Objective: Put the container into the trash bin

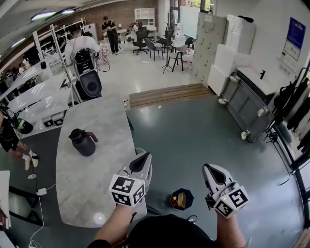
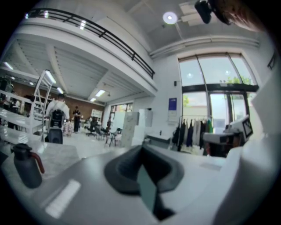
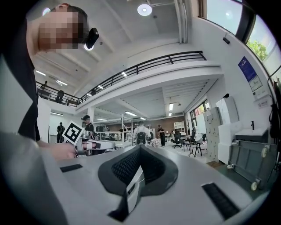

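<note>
Head view: your left gripper (image 1: 144, 159) and right gripper (image 1: 209, 169) are both closed and empty. Between them, the trash bin (image 1: 190, 195) holds the container (image 1: 180, 200).

a large open hall, part lab and part workshop, is shown. a polished grey floor (image 1: 193, 140) is laid throughout, and a brick wall (image 1: 116, 12) is seen at the far end. white shelving racks (image 1: 53, 43) are lined up at the far left, and office chairs (image 1: 145, 41) are grouped far off. a railed mezzanine (image 3: 145, 66) is seen overhead. tall windows (image 2: 210, 101) and hung coats (image 2: 191, 132) are seen at the right, where a wheeled flatbed cart (image 1: 244, 104) is leaned.
</note>
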Available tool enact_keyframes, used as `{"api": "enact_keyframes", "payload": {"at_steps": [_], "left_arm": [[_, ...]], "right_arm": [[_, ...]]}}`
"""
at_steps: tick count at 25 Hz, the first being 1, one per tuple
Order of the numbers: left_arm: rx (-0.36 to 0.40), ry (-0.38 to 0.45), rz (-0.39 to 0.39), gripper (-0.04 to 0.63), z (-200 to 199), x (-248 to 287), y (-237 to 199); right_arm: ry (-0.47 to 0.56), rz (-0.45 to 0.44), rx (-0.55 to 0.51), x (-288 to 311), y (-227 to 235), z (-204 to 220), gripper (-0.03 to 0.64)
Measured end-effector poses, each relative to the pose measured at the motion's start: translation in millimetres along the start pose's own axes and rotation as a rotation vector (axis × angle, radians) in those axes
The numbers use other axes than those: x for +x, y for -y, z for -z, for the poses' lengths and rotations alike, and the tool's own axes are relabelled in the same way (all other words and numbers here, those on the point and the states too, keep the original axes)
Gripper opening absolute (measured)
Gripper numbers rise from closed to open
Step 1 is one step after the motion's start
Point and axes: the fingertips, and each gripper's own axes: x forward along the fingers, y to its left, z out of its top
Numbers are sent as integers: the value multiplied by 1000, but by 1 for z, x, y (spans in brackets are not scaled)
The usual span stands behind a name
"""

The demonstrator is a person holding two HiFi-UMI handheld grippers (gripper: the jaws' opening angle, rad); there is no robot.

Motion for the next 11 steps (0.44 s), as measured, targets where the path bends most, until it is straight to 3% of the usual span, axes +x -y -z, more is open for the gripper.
{"api": "enact_keyframes", "payload": {"at_steps": [11], "left_arm": [[-14, -25, -10, 8, 14, -13, 5]], "right_arm": [[-18, -20, 8, -5, -9, 8, -9]]}}
